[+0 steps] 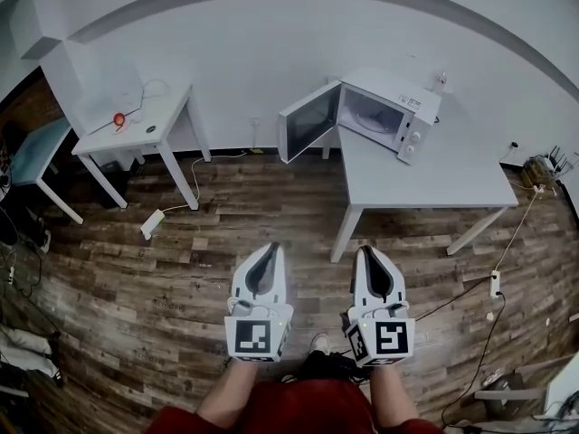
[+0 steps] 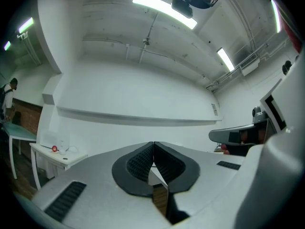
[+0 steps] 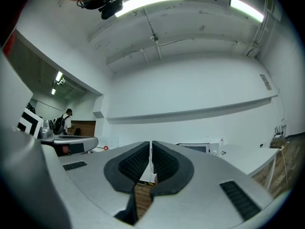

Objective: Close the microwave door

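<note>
L gripper [image 2: 153, 162] closed, empty.

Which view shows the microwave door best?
The head view: the microwave door hangs wide open, seen whole. The right gripper view shows only a distant sliver of the microwave; the left gripper view shows none clearly.

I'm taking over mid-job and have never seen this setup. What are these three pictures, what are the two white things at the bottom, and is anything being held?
There is no robot arm here. A person holds a hand-held gripper in each hand. The head view looks down from the person's head and shows the left gripper and right gripper above a wooden floor. The other two pictures come from a camera riding on each gripper, looking along its two jaws. Both pairs of jaws are shut and hold nothing. Ahead, a microwave sits on a table with its door swung open.
</note>
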### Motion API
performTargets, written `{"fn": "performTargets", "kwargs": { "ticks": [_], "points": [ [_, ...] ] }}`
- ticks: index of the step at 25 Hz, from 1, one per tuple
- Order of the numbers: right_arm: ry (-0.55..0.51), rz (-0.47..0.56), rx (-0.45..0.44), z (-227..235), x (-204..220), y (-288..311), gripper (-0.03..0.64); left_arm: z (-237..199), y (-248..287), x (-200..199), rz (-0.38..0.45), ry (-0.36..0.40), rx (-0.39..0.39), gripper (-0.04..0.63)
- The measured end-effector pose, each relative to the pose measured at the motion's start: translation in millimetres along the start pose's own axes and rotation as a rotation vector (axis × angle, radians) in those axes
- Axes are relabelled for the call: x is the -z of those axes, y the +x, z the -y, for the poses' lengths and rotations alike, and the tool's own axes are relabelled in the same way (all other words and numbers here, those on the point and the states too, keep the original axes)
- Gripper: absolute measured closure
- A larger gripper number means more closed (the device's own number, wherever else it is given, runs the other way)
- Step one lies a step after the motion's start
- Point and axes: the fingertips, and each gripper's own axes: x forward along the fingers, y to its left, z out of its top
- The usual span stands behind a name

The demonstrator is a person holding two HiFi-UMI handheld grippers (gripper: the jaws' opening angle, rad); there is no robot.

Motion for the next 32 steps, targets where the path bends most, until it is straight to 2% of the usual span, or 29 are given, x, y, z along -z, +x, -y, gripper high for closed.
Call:
{"fn": "performTargets", "kwargs": {
  "ticks": [7, 12, 18, 25, 32],
  "points": [
    [0.008, 0.009, -0.015, 41.6, -0.5, 37.5, 0.580, 12.8, 53.0, -1.1, 0.015, 0.011, -0.002, 0.568],
    [0.024, 0.018, -0.023, 71.4, 0.4, 60.9, 0.580, 20.7, 85.1, 11.9, -0.025, 0.038, -0.005, 0.568],
    [0.010, 0.002, -0.031, 101.8, 8.5, 84.0, 0.580, 36.5, 121.2, 14.0, -0.017, 0.036, -0.009, 0.568],
    [-0.011, -0.002, -0.051, 118.6, 13.0, 99.9, 0.580, 46.5, 141.8, 26.0, -0.035, 0.031, -0.021, 0.568],
    [-0.024, -0.002, -0.054, 120.8, 16.7, 123.1, 0.580, 36.0, 163.5, 22.5, -0.003, 0.015, -0.028, 0.568]
  ]
}}
